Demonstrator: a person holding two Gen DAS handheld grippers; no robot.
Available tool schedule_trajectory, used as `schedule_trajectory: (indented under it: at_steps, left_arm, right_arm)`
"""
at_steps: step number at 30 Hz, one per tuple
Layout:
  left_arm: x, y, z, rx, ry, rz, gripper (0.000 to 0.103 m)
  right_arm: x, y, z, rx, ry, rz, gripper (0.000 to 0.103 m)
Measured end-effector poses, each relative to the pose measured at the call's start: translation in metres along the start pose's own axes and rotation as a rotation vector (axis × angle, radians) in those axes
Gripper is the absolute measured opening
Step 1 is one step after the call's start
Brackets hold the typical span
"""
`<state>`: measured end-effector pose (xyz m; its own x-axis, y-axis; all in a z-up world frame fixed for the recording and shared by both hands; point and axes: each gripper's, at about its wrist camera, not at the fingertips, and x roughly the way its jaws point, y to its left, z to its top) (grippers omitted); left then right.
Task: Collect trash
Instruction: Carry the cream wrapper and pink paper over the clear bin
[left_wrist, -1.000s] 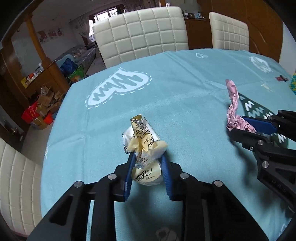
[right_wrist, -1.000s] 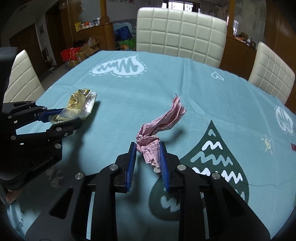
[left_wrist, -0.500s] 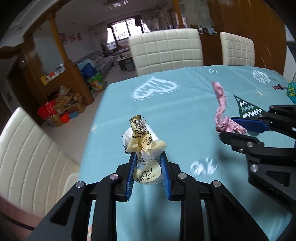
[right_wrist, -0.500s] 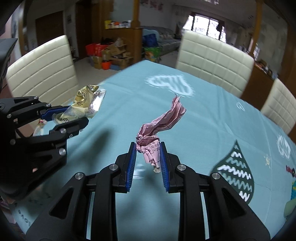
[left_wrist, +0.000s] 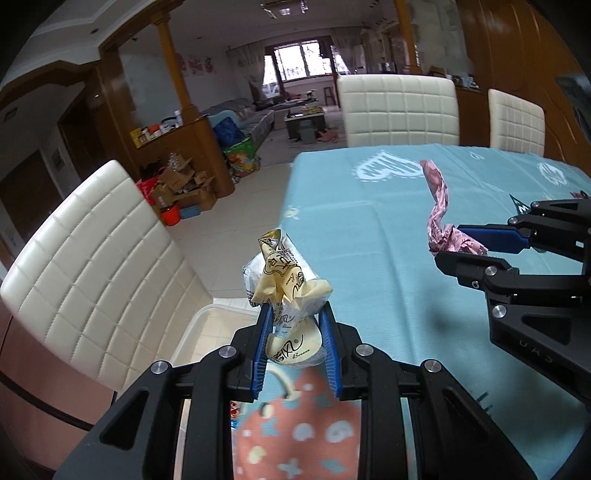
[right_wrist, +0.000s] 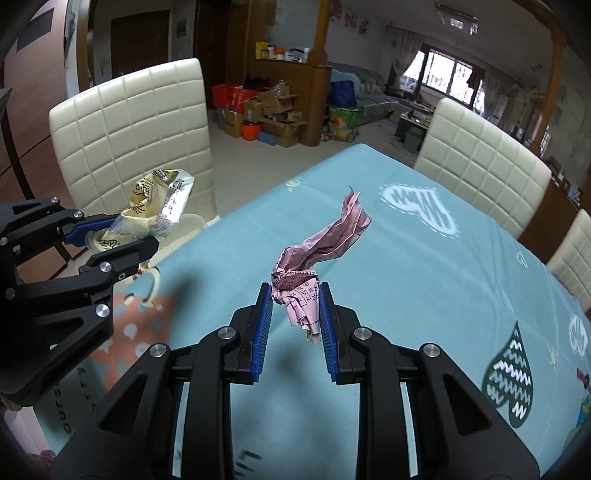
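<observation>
Left wrist view: the left gripper (left_wrist: 295, 332) clamps a crumpled yellow wrapper (left_wrist: 286, 291) between its blue pads, held in the air over the edge of the table (left_wrist: 369, 229), beside a white chair (left_wrist: 96, 251). Right wrist view: the right gripper (right_wrist: 295, 317) grips a twisted pink paper (right_wrist: 314, 254) above the blue tablecloth (right_wrist: 424, 295); the paper's free end points up and away.

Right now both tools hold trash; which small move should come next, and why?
Probably carry the left tool a little further out over the white bin beside the table edge: the yellow wrapper is clamped and already past the cloth.
</observation>
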<state>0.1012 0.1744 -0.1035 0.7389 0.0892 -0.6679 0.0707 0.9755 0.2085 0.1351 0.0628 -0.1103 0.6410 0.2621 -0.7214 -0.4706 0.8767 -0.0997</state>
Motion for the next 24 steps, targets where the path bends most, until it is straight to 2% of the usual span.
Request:
schedule_trajectory:
  at_steps: [5, 13, 24]
  left_arm:
    - [0.004, 0.024, -0.006, -0.018, -0.004, 0.016, 0.026]
    - [0.016, 0.070, -0.021, -0.065, 0.024, 0.080, 0.026]
    - [0.029, 0.115, -0.036, -0.142, 0.057, 0.155, 0.026]
  right_arm:
    - [0.011, 0.014, 0.012, -0.015, 0.006, 0.016, 0.027]
    - [0.031, 0.046, 0.032, -0.060, 0.009, 0.096, 0.027]
    - [0.061, 0.097, 0.063, -0.140, -0.002, 0.202, 0.027]
